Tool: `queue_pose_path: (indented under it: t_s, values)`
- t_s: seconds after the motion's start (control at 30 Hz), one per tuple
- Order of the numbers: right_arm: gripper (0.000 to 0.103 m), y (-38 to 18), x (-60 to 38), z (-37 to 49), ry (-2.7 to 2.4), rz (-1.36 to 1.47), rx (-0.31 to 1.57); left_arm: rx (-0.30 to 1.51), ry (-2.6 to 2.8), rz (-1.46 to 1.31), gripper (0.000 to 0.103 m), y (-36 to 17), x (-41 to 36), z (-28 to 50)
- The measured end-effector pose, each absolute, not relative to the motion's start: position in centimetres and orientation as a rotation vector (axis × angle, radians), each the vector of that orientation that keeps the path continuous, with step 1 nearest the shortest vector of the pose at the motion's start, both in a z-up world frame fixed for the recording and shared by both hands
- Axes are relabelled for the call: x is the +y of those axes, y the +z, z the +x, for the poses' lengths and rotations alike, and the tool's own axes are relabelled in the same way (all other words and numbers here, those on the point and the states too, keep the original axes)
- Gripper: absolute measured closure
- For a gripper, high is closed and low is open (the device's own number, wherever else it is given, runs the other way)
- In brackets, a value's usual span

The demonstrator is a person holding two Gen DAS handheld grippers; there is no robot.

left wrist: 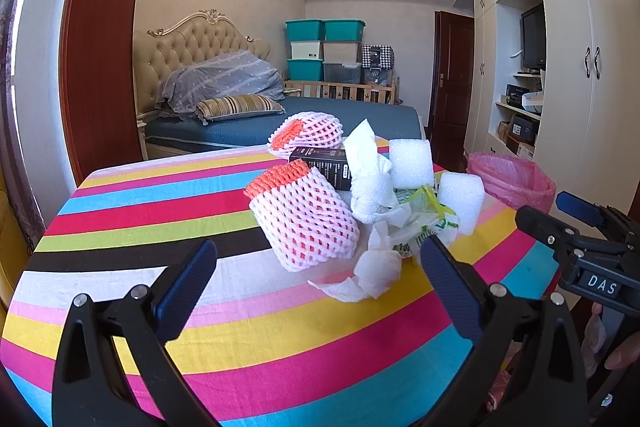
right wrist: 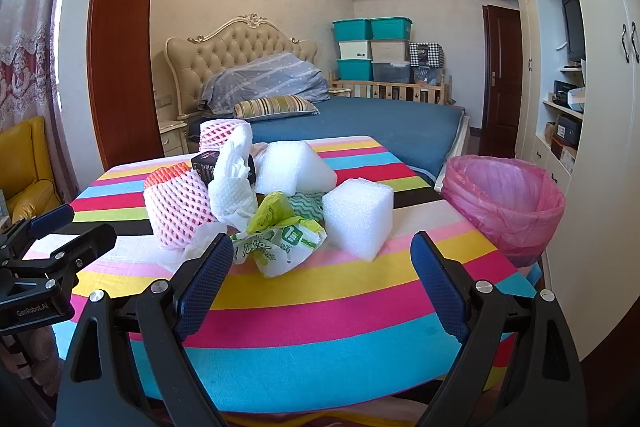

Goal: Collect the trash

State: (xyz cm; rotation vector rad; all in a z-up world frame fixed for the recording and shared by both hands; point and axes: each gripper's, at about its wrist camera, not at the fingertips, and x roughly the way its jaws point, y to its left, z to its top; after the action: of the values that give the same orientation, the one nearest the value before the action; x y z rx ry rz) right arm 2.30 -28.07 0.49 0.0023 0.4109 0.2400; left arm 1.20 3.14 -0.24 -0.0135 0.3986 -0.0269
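Observation:
A heap of trash lies on the striped table (left wrist: 160, 219): a pink-and-orange foam fruit net (left wrist: 304, 219), a second net (left wrist: 308, 133) behind it, a black box (left wrist: 324, 163), crumpled white tissue (left wrist: 376, 267), a green-and-white wrapper (right wrist: 280, 247) and two white foam blocks (right wrist: 356, 215) (right wrist: 294, 169). My left gripper (left wrist: 316, 287) is open and empty, just short of the near net and tissue. My right gripper (right wrist: 322, 283) is open and empty, just short of the wrapper and near foam block. A bin with a pink bag (right wrist: 504, 203) stands right of the table.
A bed (right wrist: 360, 119) lies behind the table, with stacked storage boxes (right wrist: 372, 47) at the far wall. White wardrobes and shelves (right wrist: 568, 107) line the right side. A yellow armchair (right wrist: 28, 163) stands at the left. The right gripper (left wrist: 580, 227) shows in the left wrist view.

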Motion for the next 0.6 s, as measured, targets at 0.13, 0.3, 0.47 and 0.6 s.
queue_pose_path:
  t_s: [0.13,0.3,0.47,0.6]
  values:
    - [0.018,0.43,-28.0,2.29,0.239,-0.005,0.411,0.401,-0.023,-0.024,0.005,-0.27,3.42,1.17]
    - [0.018,0.3,-27.94,2.31,0.24,-0.006,0.414,0.4,-0.021,-0.027,0.005,-0.28,3.56,1.05]
    - [0.018,0.19,-27.97,2.41,0.243,-0.004,0.41,0.402,-0.024,-0.025,0.005,-0.29,3.6,1.08]
    - [0.018,-0.05,-27.98,2.83,0.252,-0.006,0.404,0.406,-0.02,-0.006,0.005,-0.43,3.56,1.38]
